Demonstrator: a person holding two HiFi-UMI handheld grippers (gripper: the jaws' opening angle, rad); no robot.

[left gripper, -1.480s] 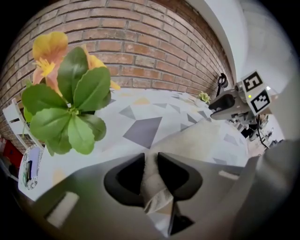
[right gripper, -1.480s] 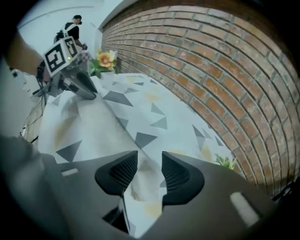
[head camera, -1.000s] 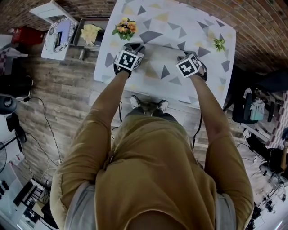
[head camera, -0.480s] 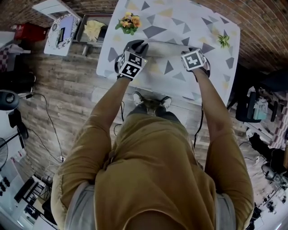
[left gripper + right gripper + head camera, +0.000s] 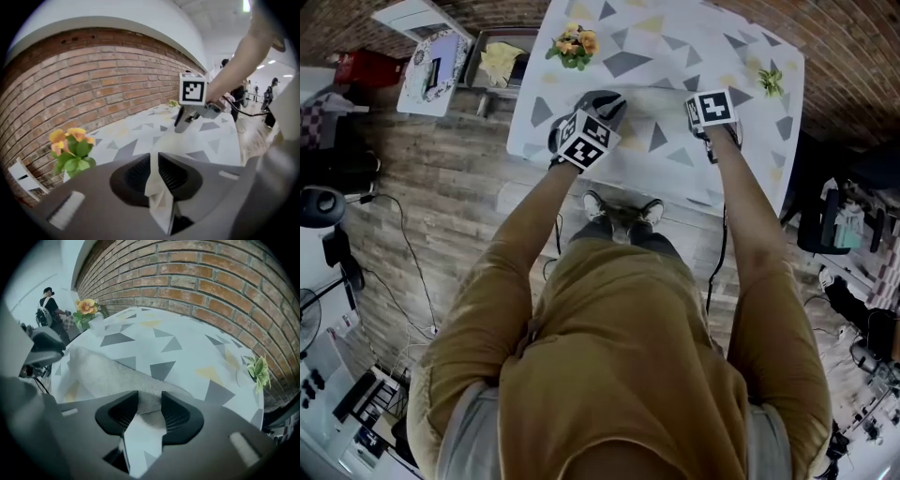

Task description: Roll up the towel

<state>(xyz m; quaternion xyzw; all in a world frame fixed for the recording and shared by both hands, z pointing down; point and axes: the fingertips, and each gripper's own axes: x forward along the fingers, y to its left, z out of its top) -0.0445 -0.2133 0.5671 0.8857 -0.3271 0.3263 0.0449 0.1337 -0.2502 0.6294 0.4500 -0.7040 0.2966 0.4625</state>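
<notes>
Pinching a thin bit of towel (image 5: 157,193) with left gripper (image 5: 153,157). Squeezing its fat roll (image 5: 104,369) with right gripper (image 5: 150,398) (roll on table (image 5: 187,341)).

a lab-like recording room, not a home: a brick wall (image 5: 93,79) ahead of the jaws, a triangle-pattern table (image 5: 675,42) under them, cables (image 5: 405,267) and equipment stands (image 5: 326,239) on the wood floor (image 5: 441,178) behind them, a person (image 5: 48,305) far off.

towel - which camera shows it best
The right gripper view: the towel lies as a long pale roll across the table, its near end in the right claw. The left gripper view shows only a pinched fold in the left claw; the head view shows a faint strip between the claws.
</notes>
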